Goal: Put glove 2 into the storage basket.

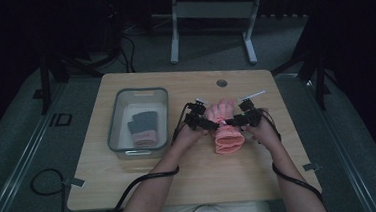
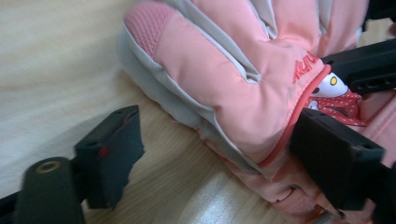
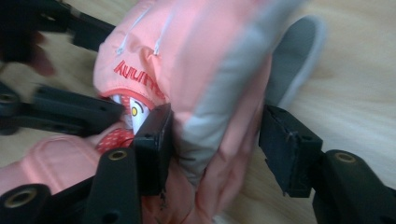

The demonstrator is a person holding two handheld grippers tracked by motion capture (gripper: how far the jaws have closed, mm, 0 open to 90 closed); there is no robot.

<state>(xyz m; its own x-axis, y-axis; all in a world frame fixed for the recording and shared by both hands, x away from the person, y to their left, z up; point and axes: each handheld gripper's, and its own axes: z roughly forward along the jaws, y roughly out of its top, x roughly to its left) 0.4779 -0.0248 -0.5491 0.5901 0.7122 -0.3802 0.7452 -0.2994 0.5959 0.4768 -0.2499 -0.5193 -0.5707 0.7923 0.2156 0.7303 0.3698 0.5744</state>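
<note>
A pink padded glove (image 1: 226, 131) with grey trim and a cartoon patch lies on the wooden table (image 1: 181, 176), fingers pointing away from me. My left gripper (image 1: 211, 125) is at its left side and my right gripper (image 1: 236, 122) at its right, both low over it. In the left gripper view, one jaw of the left gripper (image 2: 224, 156) rests over the glove (image 2: 224, 79) near the red-edged cuff seam. The other jaw stands apart on bare wood. In the right gripper view, the right gripper (image 3: 222, 140) straddles the grey-edged side of the glove (image 3: 201, 70) without squeezing it.
A clear plastic bin (image 1: 140, 90) stands left of the glove and holds a dark grey pair of gloves with pink cuffs (image 1: 142, 128). A round grommet (image 1: 222, 82) sits near the table's far edge. Cables trail from both grippers toward the near edge.
</note>
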